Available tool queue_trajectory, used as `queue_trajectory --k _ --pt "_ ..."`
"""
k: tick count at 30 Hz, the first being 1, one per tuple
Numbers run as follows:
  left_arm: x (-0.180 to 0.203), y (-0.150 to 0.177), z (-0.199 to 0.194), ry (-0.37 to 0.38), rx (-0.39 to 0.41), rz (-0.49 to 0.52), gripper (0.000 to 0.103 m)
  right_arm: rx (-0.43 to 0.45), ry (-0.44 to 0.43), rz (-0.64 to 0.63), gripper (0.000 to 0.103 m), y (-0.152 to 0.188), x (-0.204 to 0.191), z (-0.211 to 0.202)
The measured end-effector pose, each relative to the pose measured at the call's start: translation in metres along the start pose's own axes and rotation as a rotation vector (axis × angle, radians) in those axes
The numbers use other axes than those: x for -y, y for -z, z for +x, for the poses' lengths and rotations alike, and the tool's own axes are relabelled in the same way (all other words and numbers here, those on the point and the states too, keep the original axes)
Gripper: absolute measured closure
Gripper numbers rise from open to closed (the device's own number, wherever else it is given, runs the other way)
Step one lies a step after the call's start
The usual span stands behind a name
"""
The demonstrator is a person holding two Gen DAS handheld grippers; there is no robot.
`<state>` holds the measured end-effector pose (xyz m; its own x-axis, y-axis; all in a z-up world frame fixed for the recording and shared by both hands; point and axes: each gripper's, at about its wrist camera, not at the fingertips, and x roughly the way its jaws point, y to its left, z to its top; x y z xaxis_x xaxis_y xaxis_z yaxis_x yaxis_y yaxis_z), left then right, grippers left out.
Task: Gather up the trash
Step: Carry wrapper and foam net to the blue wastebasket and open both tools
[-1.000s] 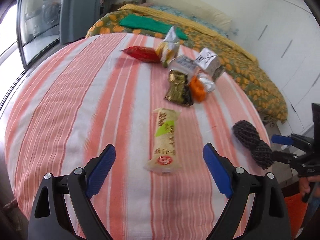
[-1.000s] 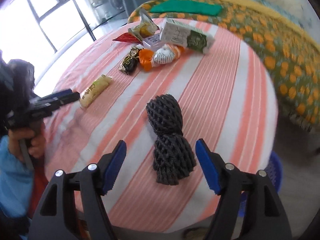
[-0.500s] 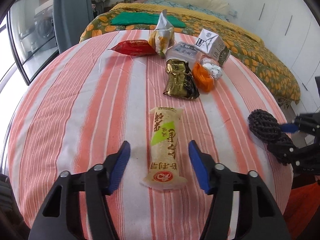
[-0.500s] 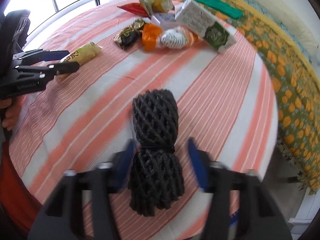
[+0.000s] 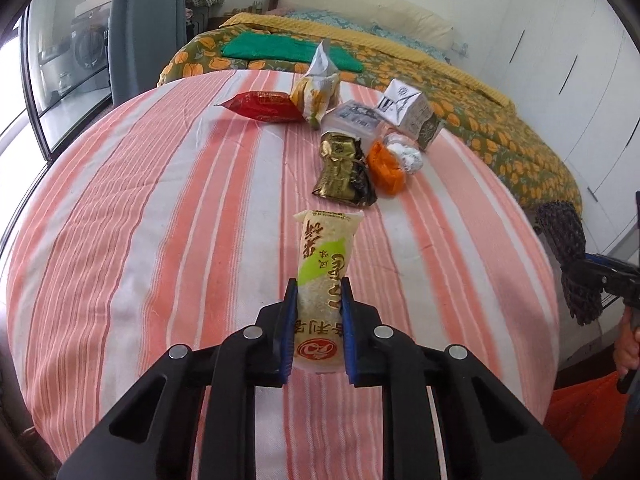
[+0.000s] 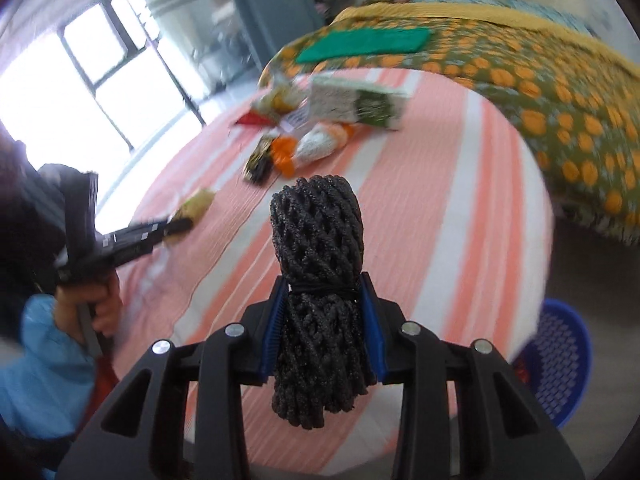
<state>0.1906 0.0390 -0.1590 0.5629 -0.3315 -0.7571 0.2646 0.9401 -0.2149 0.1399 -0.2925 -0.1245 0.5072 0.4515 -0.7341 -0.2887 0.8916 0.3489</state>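
A beige snack wrapper [image 5: 326, 248] with a green label lies on the striped round table [image 5: 160, 240]. My left gripper [image 5: 318, 284] is closing on the wrapper's near end, and both blue pads touch its sides. My right gripper [image 6: 323, 280] is shut on a black foam net bundle [image 6: 316, 220] and holds it above the table's edge. The left wrist view shows that bundle [image 5: 560, 224] at the far right. In the blurred right wrist view, the left gripper [image 6: 176, 226] and the wrapper [image 6: 196, 204] appear at the left.
More trash sits at the table's far side: a red packet [image 5: 262, 106], a yellow-white bag [image 5: 318, 88], a white carton [image 5: 408, 114], a gold-black wrapper [image 5: 340, 168] and an orange piece [image 5: 386, 168]. A blue basket [image 6: 560, 360] stands on the floor by the table. A bed [image 5: 480, 112] lies beyond.
The left jaws have come in from wide apart onto the snack wrapper. The right jaws closed on the black net bundle and carried it off the table towards the edge.
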Motion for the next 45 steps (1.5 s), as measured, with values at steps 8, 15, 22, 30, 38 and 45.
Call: queue_trajectory --k 8,15,22,30,38,45 --pt "0.056 0.006 -0.010 0.114 0.003 -0.007 0.085 0.091 0.104 0.169 0.068 0.023 0.096 -0.053" --pt "0.179 -0.004 -0.012 0.289 0.006 0.117 0.085 0.132 0.215 0.269 0.068 0.033 0.173 -0.087" --pt "0.309 0.010 0.022 0.410 -0.090 0.275 0.085 0.137 0.334 0.334 0.068 0.069 0.237 -0.086" --pt "0.398 0.037 0.115 0.383 -0.194 0.319 0.084 0.100 0.305 0.435 0.068 0.097 0.290 -0.076" --pt "0.420 0.047 0.198 0.297 -0.258 0.309 0.084 0.086 0.297 0.455 0.068 0.096 0.308 -0.075" --pt "0.426 0.053 0.235 0.264 -0.277 0.312 0.040 0.078 0.274 0.465 0.030 0.095 0.316 -0.068"
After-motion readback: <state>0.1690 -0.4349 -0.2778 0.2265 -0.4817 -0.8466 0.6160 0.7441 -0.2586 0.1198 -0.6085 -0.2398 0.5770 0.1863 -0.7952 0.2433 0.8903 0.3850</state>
